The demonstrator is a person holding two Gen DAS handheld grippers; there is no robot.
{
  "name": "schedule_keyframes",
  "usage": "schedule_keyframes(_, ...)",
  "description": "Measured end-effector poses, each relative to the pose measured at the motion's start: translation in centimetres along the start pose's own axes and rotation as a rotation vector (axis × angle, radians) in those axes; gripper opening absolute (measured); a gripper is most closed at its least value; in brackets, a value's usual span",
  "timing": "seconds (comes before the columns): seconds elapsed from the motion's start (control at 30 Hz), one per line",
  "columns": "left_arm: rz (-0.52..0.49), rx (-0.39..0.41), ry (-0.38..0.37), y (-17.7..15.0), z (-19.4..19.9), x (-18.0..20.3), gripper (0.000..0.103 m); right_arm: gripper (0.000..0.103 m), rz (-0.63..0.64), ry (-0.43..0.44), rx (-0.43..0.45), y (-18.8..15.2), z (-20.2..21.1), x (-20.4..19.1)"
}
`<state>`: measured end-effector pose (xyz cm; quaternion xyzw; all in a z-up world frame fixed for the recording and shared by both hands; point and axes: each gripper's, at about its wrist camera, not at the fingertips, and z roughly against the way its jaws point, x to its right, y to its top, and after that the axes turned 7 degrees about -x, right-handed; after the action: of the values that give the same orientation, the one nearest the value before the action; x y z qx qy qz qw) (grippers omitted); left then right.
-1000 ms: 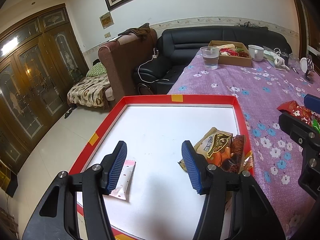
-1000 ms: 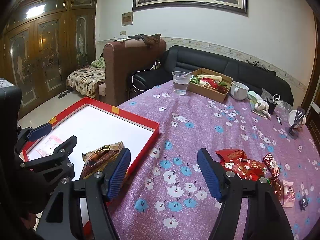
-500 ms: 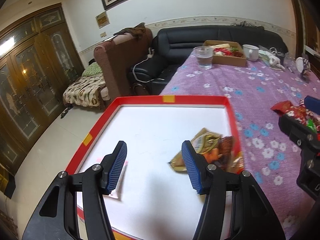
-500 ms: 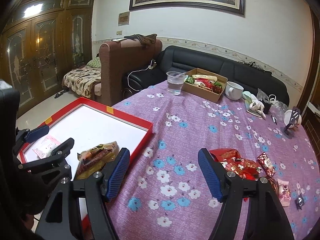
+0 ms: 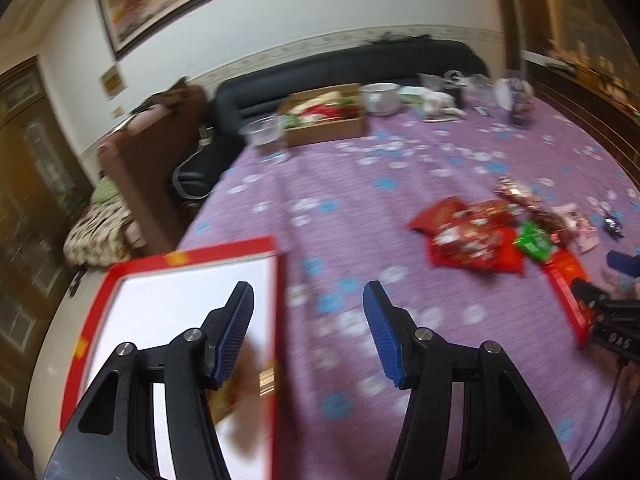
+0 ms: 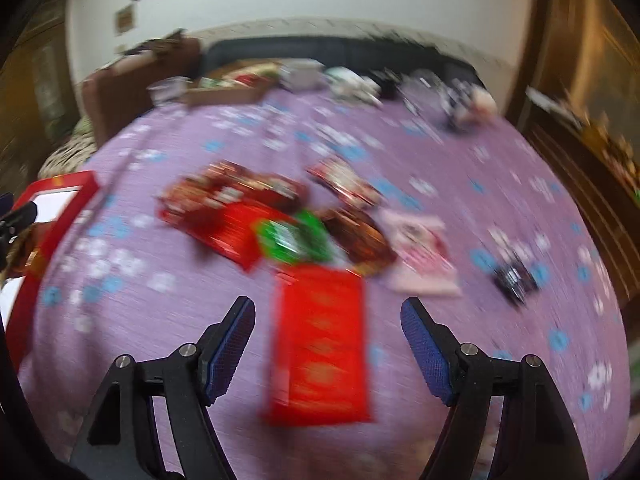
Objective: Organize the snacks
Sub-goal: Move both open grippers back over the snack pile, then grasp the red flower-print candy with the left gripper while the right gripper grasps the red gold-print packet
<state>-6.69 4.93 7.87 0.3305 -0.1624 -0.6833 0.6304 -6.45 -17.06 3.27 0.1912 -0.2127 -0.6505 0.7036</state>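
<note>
Both views smeared by motion. Right gripper [image 6: 328,344] hangs over the purple flowered tablecloth [image 6: 500,200], jaws spread wide and just been opening further; a flat red packet [image 6: 322,344] lies on the cloth between the blue pads, neither pad touching it. Nothing gripped.

Just beyond the red packet, a loose heap of snacks: green packet [image 6: 294,238], red printed bags [image 6: 224,208] to its left, a dark brown packet [image 6: 360,240] and a pink packet [image 6: 420,256] to its right. A small dark wrapped piece [image 6: 514,278] sits apart, farther right.

Left gripper [image 5: 308,332] part open, empty, straddling the right wall of the red tray [image 5: 224,252]: left pad over the white floor, right pad over the cloth. A brown snack bag [image 5: 244,396], badly blurred, lies in the tray's near right corner.

Far side of the table: cardboard box [image 5: 328,128], clear cup [image 5: 268,136], white mug [image 5: 380,98].
</note>
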Motion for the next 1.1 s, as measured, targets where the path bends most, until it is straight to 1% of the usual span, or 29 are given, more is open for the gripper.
schedule_keyframes(0.07,-0.037,0.002,-0.025,1.1,-0.2,1.6,0.056,0.078,-0.008,0.012,-0.02,0.0,-0.4,0.6)
schedule_keyframes(0.13,-0.056,-0.013,-0.053,2.1,-0.6,2.9,0.06,0.081,0.003,0.015,-0.019,0.0,-0.6,0.6)
schedule_keyframes(0.2,-0.047,-0.039,-0.082,2.8,-1.2,3.5,0.063,0.085,0.023,0.004,-0.01,-0.1,-0.7,0.3)
schedule_keyframes(0.33,-0.002,-0.095,-0.15,4.1,-2.6,4.3,0.065,0.086,0.044,0.035,-0.037,-0.4,-1.1,-0.5)
schedule_keyframes(0.37,0.003,-0.104,-0.155,4.1,-2.8,4.5,0.066,0.086,0.053,0.034,-0.071,-0.4,-1.7,-0.6)
schedule_keyframes(0.43,0.012,-0.123,-0.162,4.4,-3.3,5.0,0.075,0.087,0.033,0.061,-0.091,-0.4,-2.0,-0.1)
schedule_keyframes(0.53,0.022,-0.148,-0.188,4.8,-3.9,5.9,0.076,0.088,0.034,0.073,-0.095,-0.6,-2.1,0.2)
schedule_keyframes(0.63,0.01,-0.156,-0.211,5.2,-4.3,7.1,0.076,0.081,0.043,0.085,-0.086,-0.7,-1.9,0.1)
schedule_keyframes(0.7,0.0,-0.165,-0.211,5.4,-4.8,7.8,0.076,0.065,0.048,0.092,-0.076,-0.7,-1.7,0.0)
schedule_keyframes(0.77,-0.002,-0.182,-0.218,5.5,-5.4,8.3,0.076,0.057,0.049,0.1,-0.069,-0.6,-1.6,-0.1)
schedule_keyframes(0.83,0.002,-0.193,-0.236,5.5,-6.0,8.6,0.076,0.055,0.043,0.112,-0.067,-0.5,-1.6,0.0)
schedule_keyframes(0.9,0.006,-0.189,-0.26,5.4,-6.6,8.7,0.076,0.05,0.037,0.12,-0.064,-0.5,-1.5,0.1)
schedule_keyframes(0.93,0.009,-0.182,-0.269,5.2,-6.8,8.7,0.074,0.05,0.034,0.127,-0.063,-0.5,-1.5,0.1)
schedule_keyframes(0.97,0.009,-0.179,-0.271,5.2,-6.9,8.7,0.069,0.049,0.031,0.134,-0.061,-0.5,-1.5,0.2)
schedule_keyframes(1.03,0.003,-0.197,-0.281,4.9,-7.6,8.6,0.047,0.048,0.025,0.148,-0.059,-0.5,-1.5,0.3)
schedule_keyframes(1.1,0.016,-0.211,-0.31,4.5,-8.0,8.0,0.039,0.048,0.018,0.16,-0.058,-0.4,-1.5,0.5)
